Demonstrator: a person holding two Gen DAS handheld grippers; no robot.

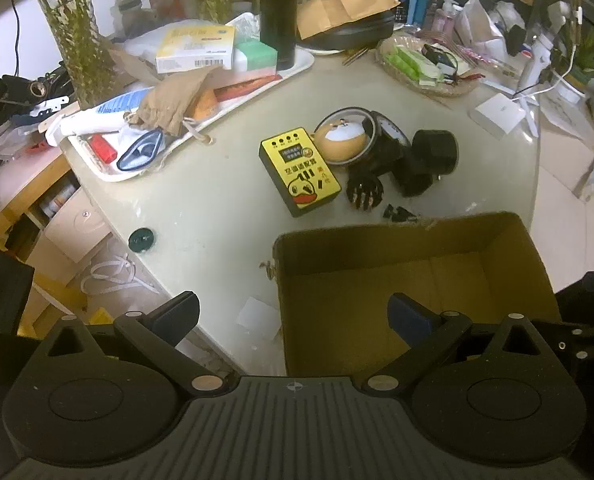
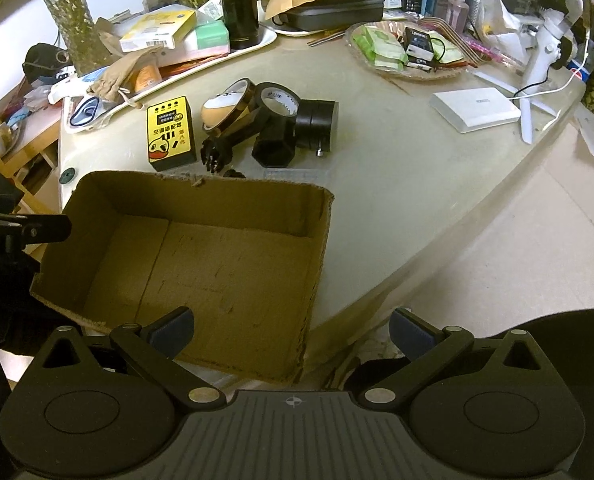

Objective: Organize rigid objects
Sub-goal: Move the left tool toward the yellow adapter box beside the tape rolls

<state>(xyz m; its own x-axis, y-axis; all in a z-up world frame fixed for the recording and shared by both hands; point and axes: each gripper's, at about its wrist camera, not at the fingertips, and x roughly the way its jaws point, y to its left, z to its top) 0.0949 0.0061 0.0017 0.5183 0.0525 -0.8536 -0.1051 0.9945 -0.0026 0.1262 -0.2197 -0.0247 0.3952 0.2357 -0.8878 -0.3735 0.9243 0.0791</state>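
Your left claw [image 1: 293, 316] hangs nearest, fingers spread wide with nothing between them, poised over the counter's near edge and the left wall of the cardboard box [image 1: 417, 280]. Your right claw [image 2: 291, 330] is likewise spread and empty, over the box's near right corner, where it overhangs the counter [image 2: 397, 184] edge. Box interior bare, flaps cut away, sitting at the near edge. Just beyond its far wall lies the cluster to sort: yellow adapter box [image 2: 171, 133] with a duck print, flat on its back at the left; beside it a round orange-and-white toy [image 2: 221, 110] ringed by an amber tape roll; a black tape roll [image 2: 279, 102] leaning against that; a black hexagonal dumbbell [image 2: 275, 146] touching a stack of dark tape rolls [image 2: 317, 122]; a small black brush head [image 2: 215, 156] near the box rim. White power bank [image 2: 475, 108] lies well apart toward the right edge. White tray [image 1: 201, 136] of clutter runs along the far left edge.
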